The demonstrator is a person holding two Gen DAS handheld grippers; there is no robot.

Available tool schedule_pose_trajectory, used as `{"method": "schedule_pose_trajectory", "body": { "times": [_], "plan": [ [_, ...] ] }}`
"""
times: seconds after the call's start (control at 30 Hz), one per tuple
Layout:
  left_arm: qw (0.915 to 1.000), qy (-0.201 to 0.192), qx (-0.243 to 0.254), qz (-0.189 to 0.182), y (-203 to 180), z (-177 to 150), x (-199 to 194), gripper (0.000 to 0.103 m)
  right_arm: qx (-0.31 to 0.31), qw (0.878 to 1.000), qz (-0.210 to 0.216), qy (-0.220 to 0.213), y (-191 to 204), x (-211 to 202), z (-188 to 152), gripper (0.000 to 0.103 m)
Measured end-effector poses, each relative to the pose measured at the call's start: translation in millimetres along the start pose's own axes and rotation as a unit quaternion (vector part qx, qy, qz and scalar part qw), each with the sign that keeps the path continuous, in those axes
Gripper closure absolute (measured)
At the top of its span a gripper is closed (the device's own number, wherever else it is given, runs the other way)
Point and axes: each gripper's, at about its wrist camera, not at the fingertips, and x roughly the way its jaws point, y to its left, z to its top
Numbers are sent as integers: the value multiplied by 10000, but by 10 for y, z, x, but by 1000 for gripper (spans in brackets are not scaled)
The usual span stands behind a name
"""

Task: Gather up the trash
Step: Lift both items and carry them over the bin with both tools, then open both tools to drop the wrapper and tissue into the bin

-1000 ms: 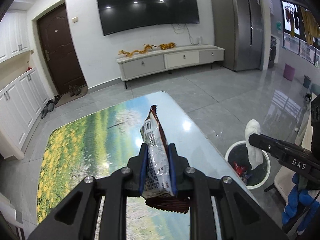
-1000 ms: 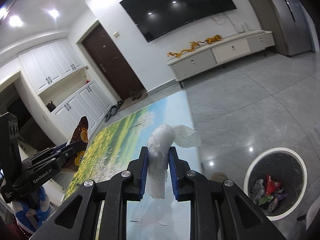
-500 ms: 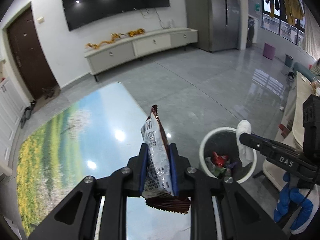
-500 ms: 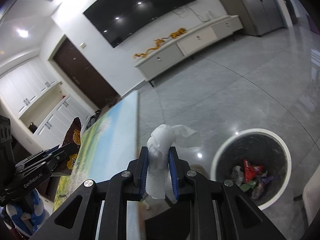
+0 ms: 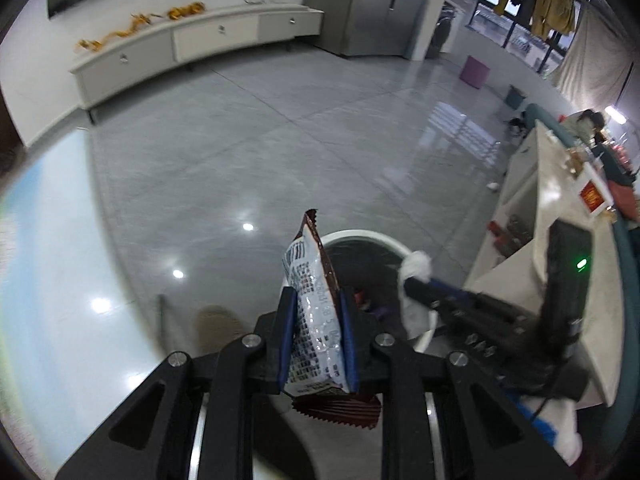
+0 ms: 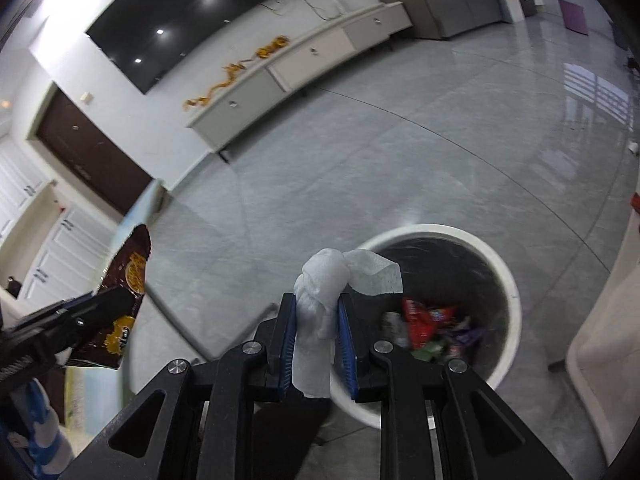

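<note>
My left gripper [image 5: 318, 304] is shut on a brown and silver snack wrapper [image 5: 316, 312] and holds it over the near side of the round white trash bin [image 5: 372, 238]. My right gripper [image 6: 318, 308] is shut on a crumpled white tissue [image 6: 324, 284] just over the bin's [image 6: 508, 280] left rim. The bin holds several colourful wrappers [image 6: 428, 324]. The right gripper with the tissue [image 5: 414, 280] shows in the left wrist view, over the bin's right side. The left gripper's wrapper [image 6: 124, 292] shows at the left of the right wrist view.
The glossy table with a landscape print [image 5: 48, 280] lies to the left, its edge [image 6: 140, 216] behind the bin. A white counter [image 5: 560, 216] stands close on the right of the bin. Grey tiled floor [image 5: 280, 140] stretches to a long white TV cabinet [image 5: 192, 40].
Both grippers have swung right, off the table and over the trash bin, each still holding its item. The bin is now directly beneath the fingers.
</note>
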Motion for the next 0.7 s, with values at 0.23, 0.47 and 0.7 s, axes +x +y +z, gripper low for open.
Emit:
{"method": "schedule_pose_trajectory", "body": {
  "times": [0.23, 0.47, 0.7],
  "plan": [
    [9972, 31, -273, -695, -46, 177, 172, 44, -26, 9980, -582, 243, -241, 158, 43, 71],
    [9973, -116, -313, -661, 15, 177, -49, 44, 142, 9964, -804, 211, -299, 75, -50, 52],
    [9964, -799, -252, 131, 232, -16, -655, 44, -197, 9978, -631, -90, 186, -166, -35, 52]
  ]
}}
